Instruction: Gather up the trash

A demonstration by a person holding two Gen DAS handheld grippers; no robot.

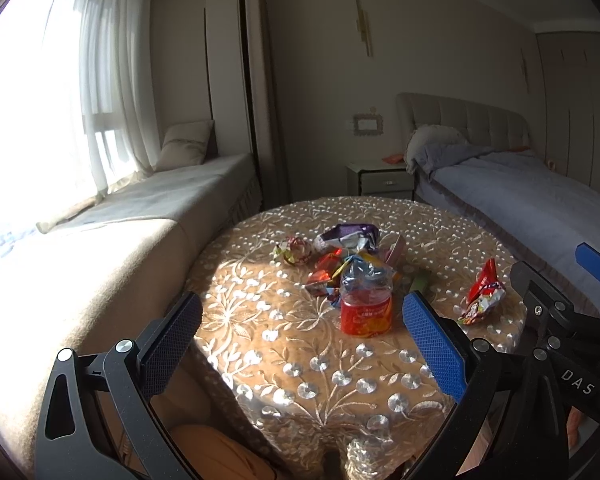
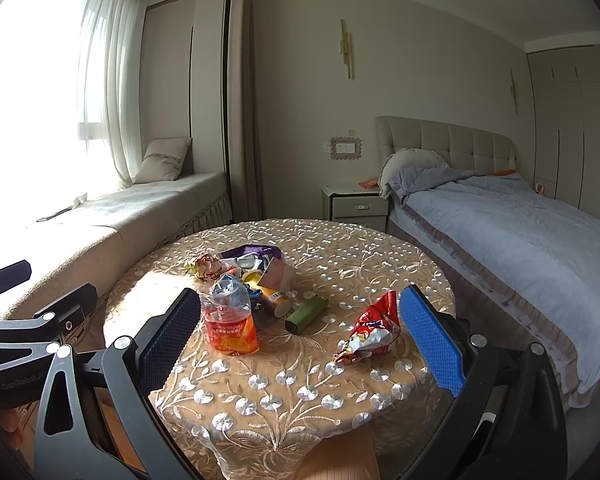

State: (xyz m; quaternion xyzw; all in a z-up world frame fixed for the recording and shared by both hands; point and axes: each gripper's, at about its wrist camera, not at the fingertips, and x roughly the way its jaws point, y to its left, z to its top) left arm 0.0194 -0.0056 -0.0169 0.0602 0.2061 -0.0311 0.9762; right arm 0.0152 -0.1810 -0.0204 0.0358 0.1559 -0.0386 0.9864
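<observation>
A crushed plastic bottle with a red-orange label (image 1: 365, 300) (image 2: 229, 318) stands on the round table (image 1: 300, 360) (image 2: 300, 392). Behind it lies a pile of wrappers (image 1: 348, 248) (image 2: 252, 260) with a purple bag, a crumpled ball (image 1: 294, 251) (image 2: 208, 266) and a green tube (image 2: 306, 312). A red snack wrapper (image 1: 482, 296) (image 2: 370, 330) lies apart at the right. My left gripper (image 1: 300, 344) is open in front of the bottle. My right gripper (image 2: 300, 344) is open in front of the red wrapper and bottle. Both are empty.
A cushioned window bench (image 1: 120, 232) (image 2: 120, 216) runs along the left. A bed (image 1: 520, 200) (image 2: 500, 232) stands at the right, a nightstand (image 1: 382, 178) (image 2: 356, 204) behind the table. Each gripper shows at the edge of the other's view.
</observation>
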